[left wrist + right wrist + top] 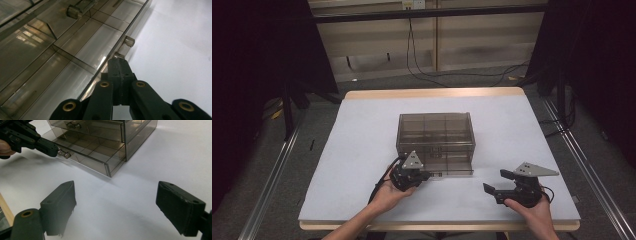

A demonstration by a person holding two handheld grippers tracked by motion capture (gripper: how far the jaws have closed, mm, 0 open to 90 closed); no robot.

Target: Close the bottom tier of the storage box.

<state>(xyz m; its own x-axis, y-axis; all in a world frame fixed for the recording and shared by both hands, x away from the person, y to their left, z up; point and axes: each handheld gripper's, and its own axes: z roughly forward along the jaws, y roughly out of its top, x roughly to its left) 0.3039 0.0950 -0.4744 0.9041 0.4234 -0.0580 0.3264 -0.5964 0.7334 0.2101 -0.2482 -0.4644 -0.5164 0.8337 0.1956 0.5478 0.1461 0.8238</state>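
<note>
A smoky clear drawer cabinet stands mid-table. Its bottom drawer is pulled partway out toward me, and its divided compartments look empty. My left gripper sits at the drawer's front, its jaws pressed together at the small clear handle. The right gripper view also catches that left gripper touching the handle. My right gripper rests low at the front right of the table, open, nothing between its fingers.
The white tabletop has a wooden edge at the back and front. An upper drawer of the cabinet is closed. Cables lie on the floor behind the table, and metal rails run along both sides.
</note>
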